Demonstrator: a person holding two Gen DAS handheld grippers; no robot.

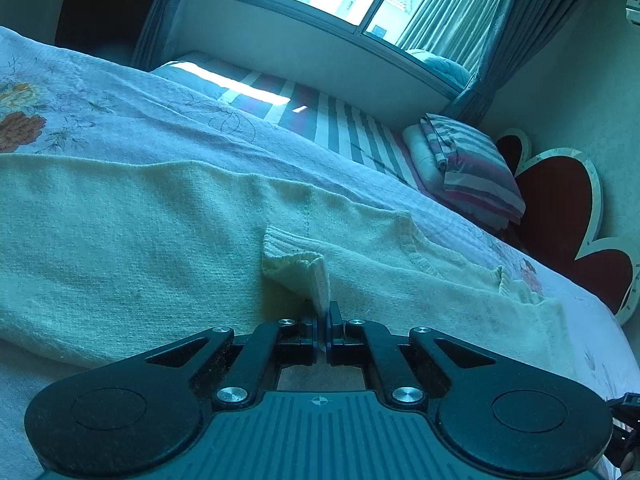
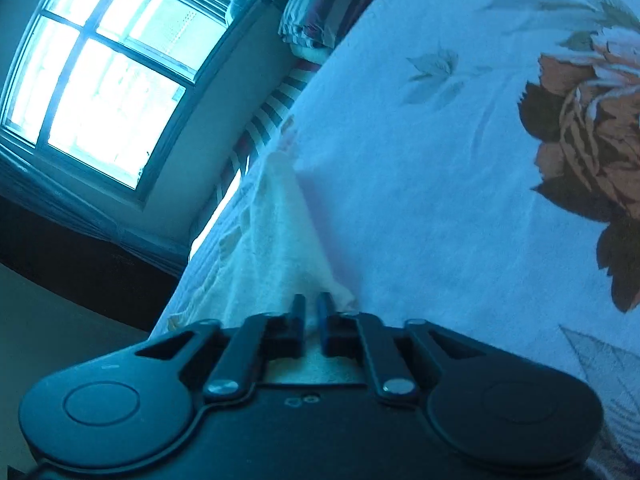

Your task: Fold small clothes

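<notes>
A: Where is the garment at this moment?

B: The cream knit sweater (image 1: 152, 216) lies spread along the bed, on the floral blanket (image 1: 92, 92). It looks mostly flat, with the neckline toward the striped pillow (image 1: 472, 168).

A: And the left gripper (image 1: 325, 312)?

B: Its jaws are pressed together on the ribbed cuff (image 1: 296, 268) of one sleeve. The cuff stands up a little from the body of the sweater, so I judge the sleeve is being brought inward.

A: What about the right gripper (image 2: 312, 312)?

B: In the right wrist view it is low, at one end of the sweater (image 2: 272, 240), just beside the blanket (image 2: 420, 168). A narrow gap shows between the blue pads and cream cloth lies between and under them. The picture is blurred, so I cannot tell if the pads really press on the cloth.

A: How far is the folding, then?

B: Early, I think. The body is not yet folded over. One sleeve is in hand, maybe half laid in. The other sleeve and the fold of the body are left.
</notes>
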